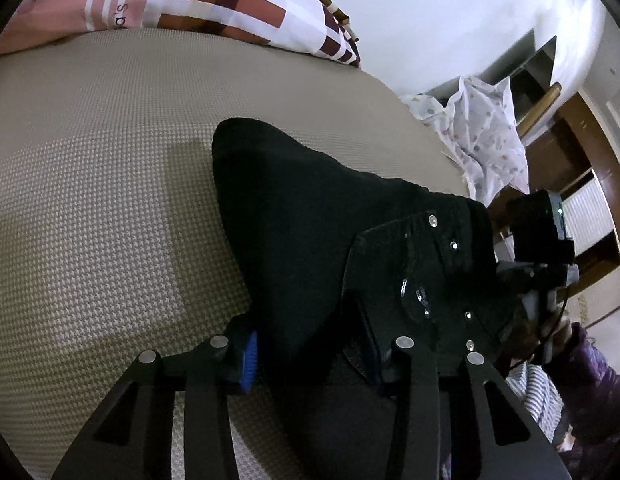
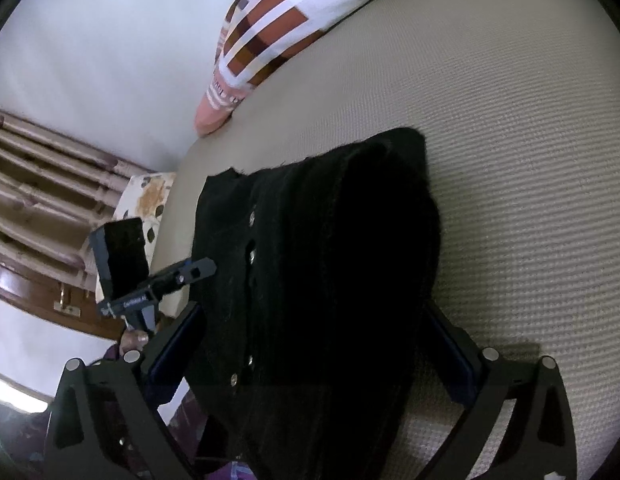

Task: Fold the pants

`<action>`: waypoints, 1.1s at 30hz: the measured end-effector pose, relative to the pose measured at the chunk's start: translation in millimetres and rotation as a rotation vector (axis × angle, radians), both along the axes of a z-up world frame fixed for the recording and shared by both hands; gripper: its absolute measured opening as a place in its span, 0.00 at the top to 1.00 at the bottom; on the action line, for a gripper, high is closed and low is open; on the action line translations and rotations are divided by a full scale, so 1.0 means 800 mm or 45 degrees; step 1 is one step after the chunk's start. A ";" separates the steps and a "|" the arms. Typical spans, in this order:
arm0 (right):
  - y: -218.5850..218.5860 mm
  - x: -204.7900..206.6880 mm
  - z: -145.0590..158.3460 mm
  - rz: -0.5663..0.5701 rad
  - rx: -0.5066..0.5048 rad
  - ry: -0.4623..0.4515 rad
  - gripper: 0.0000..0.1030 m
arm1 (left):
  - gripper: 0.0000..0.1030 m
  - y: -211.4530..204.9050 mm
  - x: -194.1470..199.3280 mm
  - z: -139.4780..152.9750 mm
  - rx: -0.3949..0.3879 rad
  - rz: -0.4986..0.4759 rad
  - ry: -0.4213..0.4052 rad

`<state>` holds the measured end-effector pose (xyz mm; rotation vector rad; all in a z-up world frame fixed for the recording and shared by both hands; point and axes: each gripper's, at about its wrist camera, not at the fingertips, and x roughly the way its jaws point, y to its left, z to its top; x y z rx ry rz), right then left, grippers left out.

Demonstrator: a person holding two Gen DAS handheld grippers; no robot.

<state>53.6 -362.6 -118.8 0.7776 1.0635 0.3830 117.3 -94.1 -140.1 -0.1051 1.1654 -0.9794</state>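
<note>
The left tongs have the black pants in the gap between their two fingers. The blue pad sits right at the edge of the cloth. The other finger is black on black, so I cannot tell if the left tongs really pinch the pants or only sit around them. The right tongs are spread wide, with one finger on each side of the pants and the tips just beside the edges. The pants lie folded on the tan bed, with shiny little studs showing near one side. The near end of the pants is cut off by the bottom of both pictures. The cloth is so dark that its folds are hard to see. In the right wrist view, a bit of a hand shows under the left tongs' handle, and most of it is hidden. At the far end of the bed lies a pillow with brown and white squares. Its pink part has letters that are cut off. Past the bed edge hangs a white spotty cloth, in front of brown wooden shelves.
</note>
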 end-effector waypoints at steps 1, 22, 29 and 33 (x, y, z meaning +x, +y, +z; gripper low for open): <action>0.004 -0.001 0.001 0.014 -0.022 -0.005 0.11 | 0.60 -0.001 0.000 0.000 0.004 0.002 -0.002; 0.005 0.012 -0.014 0.022 0.046 0.078 0.62 | 0.37 -0.036 -0.034 0.010 0.157 -0.096 -0.188; 0.015 0.009 -0.004 -0.026 0.092 0.005 0.66 | 0.71 -0.015 -0.026 0.023 0.119 0.000 -0.160; 0.014 0.006 -0.007 -0.052 0.139 0.003 0.66 | 0.73 -0.014 -0.031 0.036 0.108 -0.008 -0.189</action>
